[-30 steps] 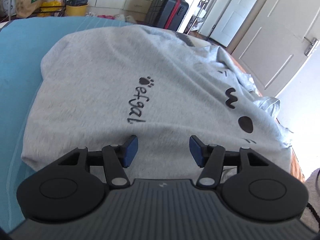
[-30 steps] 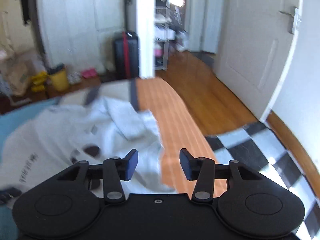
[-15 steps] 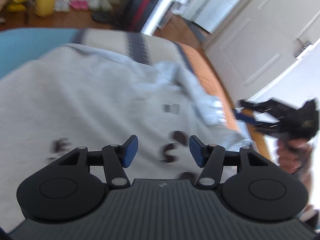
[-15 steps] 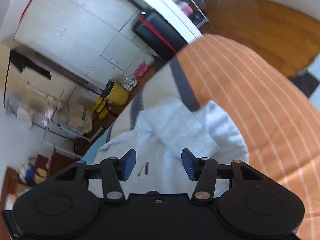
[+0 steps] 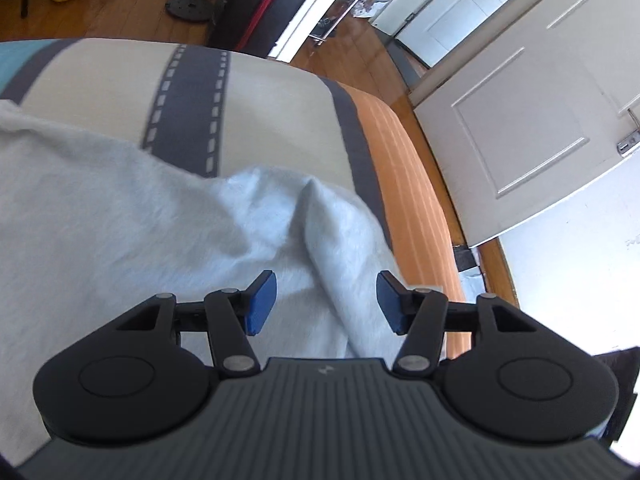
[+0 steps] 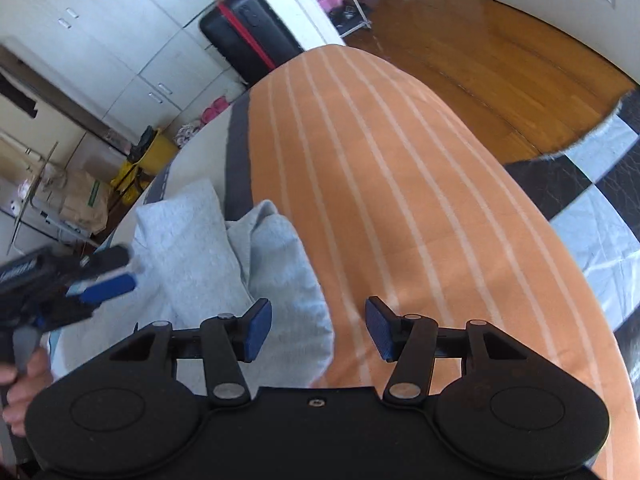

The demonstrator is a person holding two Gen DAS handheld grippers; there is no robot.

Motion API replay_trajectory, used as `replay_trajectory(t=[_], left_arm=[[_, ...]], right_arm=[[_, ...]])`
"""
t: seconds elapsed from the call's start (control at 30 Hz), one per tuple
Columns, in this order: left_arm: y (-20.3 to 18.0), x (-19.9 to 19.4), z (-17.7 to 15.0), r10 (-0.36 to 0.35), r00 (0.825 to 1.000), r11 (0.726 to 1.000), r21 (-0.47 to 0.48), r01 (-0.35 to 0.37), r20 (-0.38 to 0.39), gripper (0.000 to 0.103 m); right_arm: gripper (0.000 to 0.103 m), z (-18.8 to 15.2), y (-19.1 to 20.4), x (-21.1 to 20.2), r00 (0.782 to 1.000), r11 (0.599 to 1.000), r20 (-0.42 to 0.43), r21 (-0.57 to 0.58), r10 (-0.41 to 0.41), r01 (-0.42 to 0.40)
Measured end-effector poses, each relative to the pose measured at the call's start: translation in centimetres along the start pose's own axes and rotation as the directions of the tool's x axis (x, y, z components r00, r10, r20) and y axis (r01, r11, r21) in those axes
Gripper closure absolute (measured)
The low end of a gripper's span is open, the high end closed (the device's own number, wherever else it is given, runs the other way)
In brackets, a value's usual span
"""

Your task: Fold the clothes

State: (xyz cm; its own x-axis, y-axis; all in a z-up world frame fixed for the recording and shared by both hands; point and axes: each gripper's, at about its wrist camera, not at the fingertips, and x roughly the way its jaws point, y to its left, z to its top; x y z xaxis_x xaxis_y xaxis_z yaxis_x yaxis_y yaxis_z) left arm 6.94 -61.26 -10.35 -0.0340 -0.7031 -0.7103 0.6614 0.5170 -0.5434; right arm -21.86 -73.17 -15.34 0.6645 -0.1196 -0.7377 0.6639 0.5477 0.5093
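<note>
On the bed, in the left wrist view, the light grey fleece sweatshirt [image 5: 120, 220] lies spread over the cream bedcover with a dark film-strip band [image 5: 188, 112], and one bunched sleeve [image 5: 340, 248] makes a raised ridge that runs from the far side down toward the left gripper [image 5: 326, 300]. This ridge passes just under the gap between the blue pads, a little nearer to the right-hand pad, and its long axis goes almost along the pointing line of the claw. The jaws stand about half apart and are closing at this moment, but the pads [image 5: 262, 304] press on no cloth and I see nothing clamped. In the right wrist view, the same sleeve lies to the left of the right gripper [image 6: 318, 330], with its rounded cuff end [image 6: 296, 320] reaching in beside the left pad, while the orange bedcover with pale stripes [image 6: 400, 200] fills the rest of the gap. Here the jaws are about half apart and opening, and hold nothing. The left gripper shows blurred at the left edge of this view, over the body of the sweatshirt, with a hand [image 6: 24, 380] on its handle. I judge that the right gripper is nearer to the cuff and the left gripper nearer to the upper sleeve.
</note>
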Motion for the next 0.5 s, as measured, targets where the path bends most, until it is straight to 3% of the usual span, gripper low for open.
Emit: replay_trajectory(t=[0.1, 0.17, 0.27, 0.3, 0.33, 0.37, 0.43, 0.5], left_arm=[[-1.5, 2.1, 0.5, 0.053, 0.998, 0.994, 0.096, -0.052, -0.014, 0.049], [-1.8, 3.4, 0.8, 0.067, 0.998, 0.991, 0.117, -0.066, -0.011, 0.049], [-1.4, 4.8, 1.7, 0.058, 0.998, 0.994, 0.089, -0.058, -0.002, 0.05], [-1.1, 5.2, 2.0, 0.052, 0.999, 0.996, 0.066, -0.052, 0.001, 0.056], [-1.0, 5.2, 2.3, 0.056, 0.998, 0.996, 0.063, -0.056, 0.004, 0.085], [-1.1, 4.9, 2.6, 0.067, 0.998, 0.995, 0.075, -0.068, 0.007, 0.1], [-1.2, 4.1, 3.1, 0.073, 0.997, 0.993, 0.091, -0.076, 0.029, 0.101], [-1.2, 2.3, 3.7, 0.032, 0.995, 0.995, 0.086, -0.04, 0.096, 0.101]], right_arm=[[0.05, 0.0, 1.2, 0.6, 1.0, 0.996, 0.002, -0.089, 0.009, -0.009], [0.078, 0.1, 1.6, 1.0, 0.999, 0.993, 0.036, -0.121, -0.005, 0.009], [0.094, 0.4, 1.7, 1.4, 0.995, 0.989, 0.099, -0.146, -0.011, 0.026], [0.095, 0.4, 1.4, 1.5, 0.993, 0.991, 0.118, -0.134, 0.001, 0.015], [0.097, 0.4, 1.0, 1.7, 0.99, 0.993, 0.138, -0.121, 0.013, 0.004], [0.098, 0.4, 1.1, 1.6, 0.987, 0.991, 0.158, -0.134, 0.017, 0.004], [0.099, 0.3, 2.2, 0.8, 0.98, 0.975, 0.198, -0.218, 0.01, 0.034], [0.099, 0.4, 3.3, -0.1, 0.971, 0.954, 0.237, -0.296, 0.022, 0.051]])
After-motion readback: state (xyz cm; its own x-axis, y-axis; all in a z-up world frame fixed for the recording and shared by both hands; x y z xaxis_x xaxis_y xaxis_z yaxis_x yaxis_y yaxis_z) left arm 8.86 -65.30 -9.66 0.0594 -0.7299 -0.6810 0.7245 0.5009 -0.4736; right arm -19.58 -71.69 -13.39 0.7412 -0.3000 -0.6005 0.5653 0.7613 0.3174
